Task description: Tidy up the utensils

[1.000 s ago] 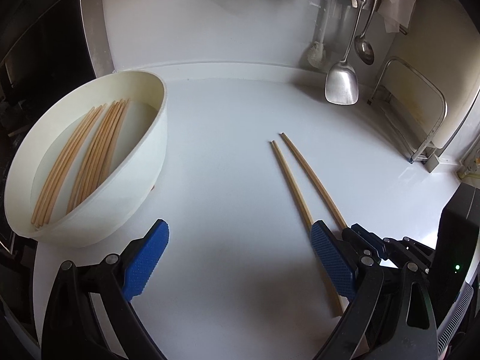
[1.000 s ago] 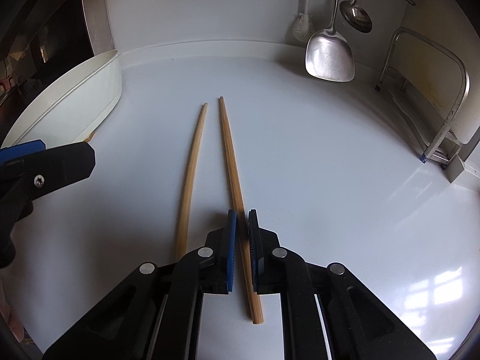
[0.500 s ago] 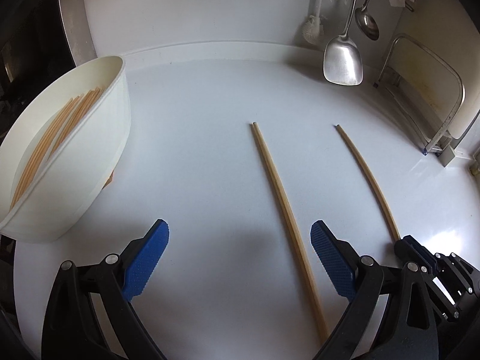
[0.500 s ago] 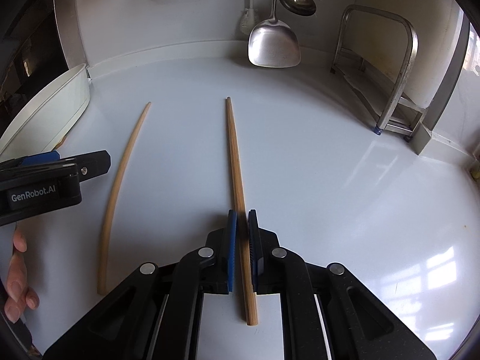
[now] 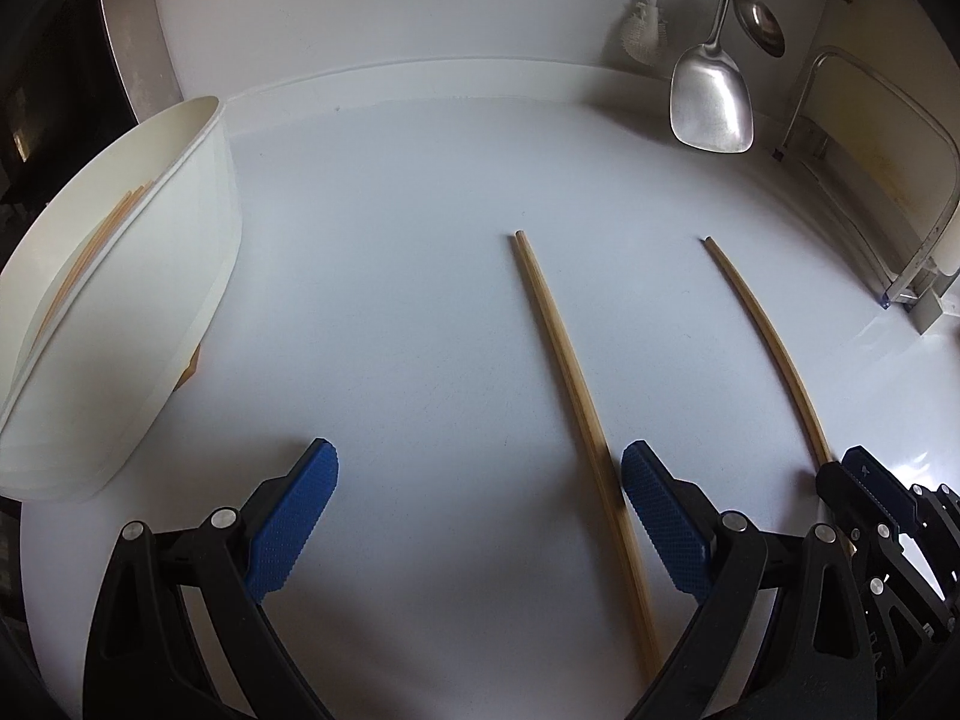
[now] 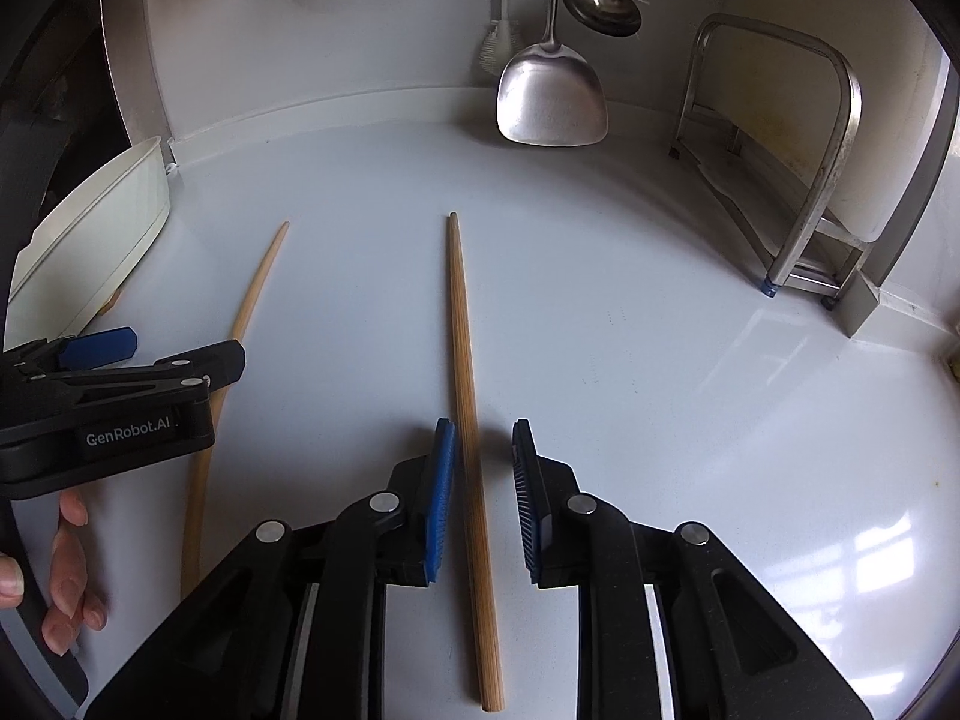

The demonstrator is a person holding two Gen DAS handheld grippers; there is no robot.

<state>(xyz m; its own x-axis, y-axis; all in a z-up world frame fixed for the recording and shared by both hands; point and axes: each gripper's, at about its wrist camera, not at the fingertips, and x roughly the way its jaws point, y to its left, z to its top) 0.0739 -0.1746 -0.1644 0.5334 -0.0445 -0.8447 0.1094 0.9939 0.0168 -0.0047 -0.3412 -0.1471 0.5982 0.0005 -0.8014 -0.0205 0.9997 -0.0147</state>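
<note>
Two wooden chopsticks lie apart on the white counter. The left chopstick runs just inside the right finger of my left gripper, which stands wide open and touches nothing. The right chopstick lies between the blue pads of my right gripper. Those jaws are opening, with a gap on each side of the stick. A white bowl at the left holds several more chopsticks.
A steel spatula, a ladle and a brush hang on the back wall. A metal rack stands at the right edge. A hand holds the left gripper low at the left.
The right gripper carried its chopstick to the right, away from the other one, then parted its jaws and let go. The left gripper moved right and lower, away from the bowl.
</note>
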